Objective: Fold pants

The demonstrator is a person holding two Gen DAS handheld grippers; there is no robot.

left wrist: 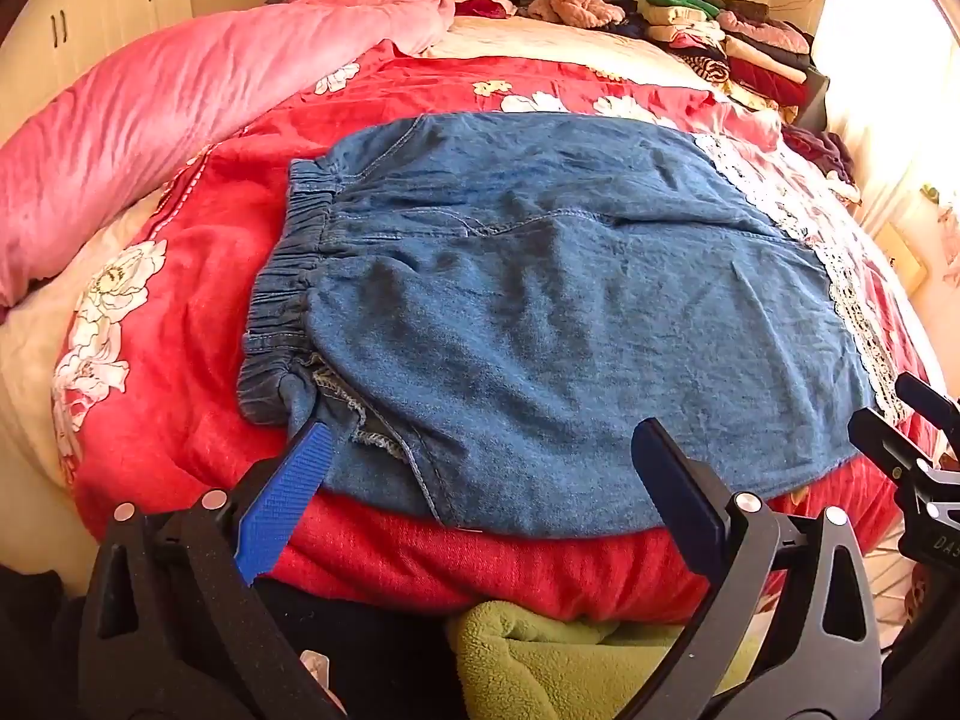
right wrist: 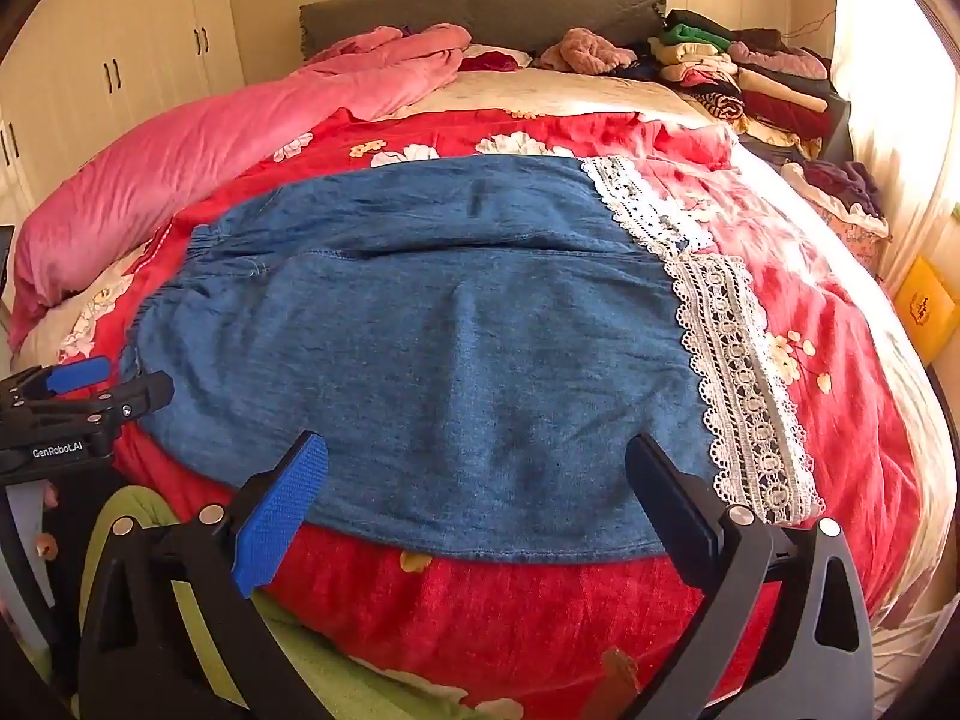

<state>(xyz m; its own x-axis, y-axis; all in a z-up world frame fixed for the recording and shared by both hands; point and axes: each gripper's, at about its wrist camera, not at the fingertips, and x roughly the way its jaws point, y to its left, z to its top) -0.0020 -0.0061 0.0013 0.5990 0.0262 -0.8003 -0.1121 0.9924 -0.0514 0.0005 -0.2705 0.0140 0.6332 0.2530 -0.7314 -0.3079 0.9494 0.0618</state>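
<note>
The left gripper (left wrist: 480, 462) and the right gripper (right wrist: 477, 468) are held with jaws spread wide and nothing between them, just before the near hem of the pants (left wrist: 540, 312). The blue denim pants are laid flat across a red floral blanket (left wrist: 198, 276), elastic waistband (left wrist: 282, 300) at one end and white lace cuffs (right wrist: 738, 378) at the other. The waistband's gathers are shown clearly only in the left wrist view, the lace pattern only in the right. Beyond the pants, a pink duvet (right wrist: 180, 162) and a pile of folded clothes (right wrist: 738, 72) are seen.
</note>
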